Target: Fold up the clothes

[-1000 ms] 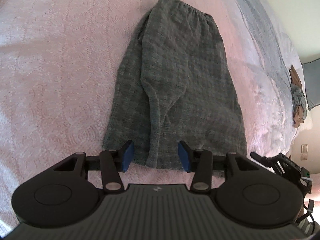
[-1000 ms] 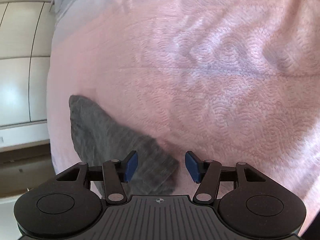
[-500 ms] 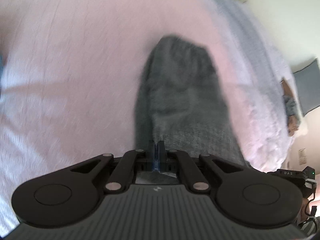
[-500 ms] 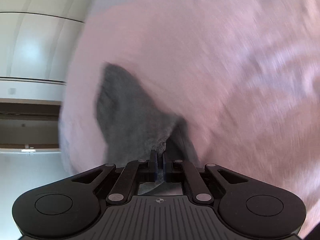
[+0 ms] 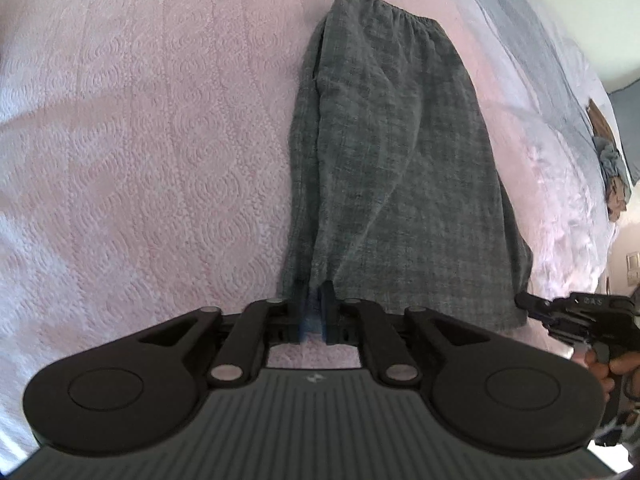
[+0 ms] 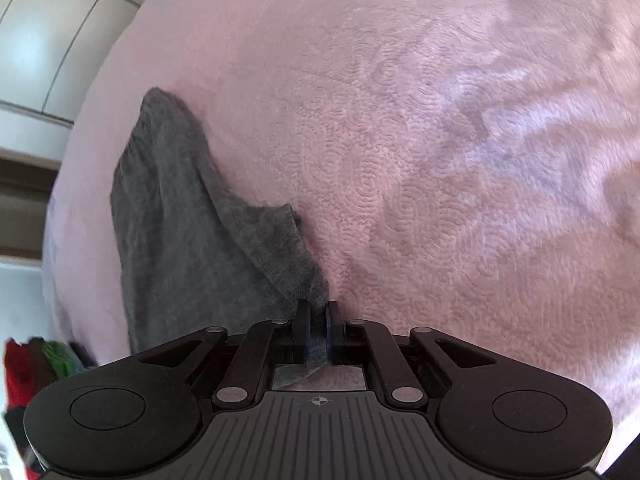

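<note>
Jaws, left view: left gripper (image 5: 313,309) pinched on the near hem of the grey shorts (image 5: 400,168), which lie on the pink bedspread (image 5: 140,140).
Jaws, right view: right gripper (image 6: 318,330) clamps a lifted corner of the shorts (image 6: 180,240).

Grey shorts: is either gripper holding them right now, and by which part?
Both. The left gripper pinches the grey shorts at the hem edge; the right gripper clamps a hem corner.

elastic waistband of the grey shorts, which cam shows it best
Left wrist: the grey shorts lie full length, gathered waistband at the far end. Right wrist shows only one bunched side, waistband not distinguishable.
</note>
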### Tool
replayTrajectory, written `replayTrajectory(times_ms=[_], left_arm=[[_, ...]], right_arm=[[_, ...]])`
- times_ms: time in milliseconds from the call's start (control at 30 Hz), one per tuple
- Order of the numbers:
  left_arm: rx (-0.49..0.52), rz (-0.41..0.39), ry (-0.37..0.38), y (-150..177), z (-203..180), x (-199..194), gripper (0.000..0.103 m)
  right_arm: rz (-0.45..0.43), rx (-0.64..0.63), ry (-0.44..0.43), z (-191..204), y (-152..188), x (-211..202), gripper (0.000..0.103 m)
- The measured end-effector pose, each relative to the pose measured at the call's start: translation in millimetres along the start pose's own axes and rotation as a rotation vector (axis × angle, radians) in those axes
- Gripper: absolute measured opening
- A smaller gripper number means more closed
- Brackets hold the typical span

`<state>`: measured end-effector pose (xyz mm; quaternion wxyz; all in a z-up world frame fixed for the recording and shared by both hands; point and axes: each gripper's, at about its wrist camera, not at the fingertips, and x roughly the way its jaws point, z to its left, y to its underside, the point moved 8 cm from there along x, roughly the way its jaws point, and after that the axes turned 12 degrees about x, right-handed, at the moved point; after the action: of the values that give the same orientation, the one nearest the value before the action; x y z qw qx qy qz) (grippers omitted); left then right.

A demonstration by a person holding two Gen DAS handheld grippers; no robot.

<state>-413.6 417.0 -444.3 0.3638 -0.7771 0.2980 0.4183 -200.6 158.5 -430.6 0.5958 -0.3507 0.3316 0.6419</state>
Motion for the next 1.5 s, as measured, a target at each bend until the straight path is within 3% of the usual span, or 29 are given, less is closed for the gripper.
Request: replayTrajectory(times_ms=[33,67,100,167,300,567,700,733,767,967,1100,1200,1333,1500], left_arm=[[0.002,-0.002,-0.001,-3,3,-6,0.012],[0.004,-0.004,-0.003,-6,6,-12,0.019],[-0.001,-0.025,-0.017,-13,12,-20,0.025],[-0.018,-0.069,-0.029,-29,23,-32,0.029],[-0.052,-0.146,0.013,-77,34,-32,0.028],[-0.025,-0.23,0.123,-203,29,31,0.028],[0.002,-0.209,0.112,-245,29,66,0.028],[0.019,-0.192,0.102,-250,29,73,0.024],[0.042,-0.18,0.106,-253,27,78,0.002],[0.173,-0.182,0.064,-263,26,84,0.0],[0.246,-0.152,-0.042,-256,37,94,0.0],[0.228,-0.155,-0.088,-243,41,89,0.0],[0.108,-0.161,-0.002,-207,45,57,0.016],[0.033,-0.09,0.111,-140,37,35,0.016]], right_arm=[[0.008,-0.01,0.009,1,-1,1,0.004],[0.014,-0.02,0.015,3,-3,1,0.012],[0.011,-0.032,0.025,4,-4,-1,0.039],[-0.047,-0.087,0.065,10,-10,-9,0.061],[-0.089,-0.145,0.084,16,-21,-13,0.061],[-0.073,-0.136,0.115,10,-31,1,0.061],[-0.064,-0.125,0.119,8,-35,8,0.061],[-0.062,-0.117,0.117,8,-36,9,0.061],[-0.06,-0.11,0.116,8,-37,10,0.061],[-0.058,-0.11,0.118,4,-39,11,0.061],[-0.057,-0.118,0.126,4,-38,12,0.061],[-0.049,-0.13,0.129,4,-37,13,0.064],[-0.043,-0.138,0.126,4,-37,13,0.065],[-0.055,-0.155,0.126,5,-34,12,0.066]])
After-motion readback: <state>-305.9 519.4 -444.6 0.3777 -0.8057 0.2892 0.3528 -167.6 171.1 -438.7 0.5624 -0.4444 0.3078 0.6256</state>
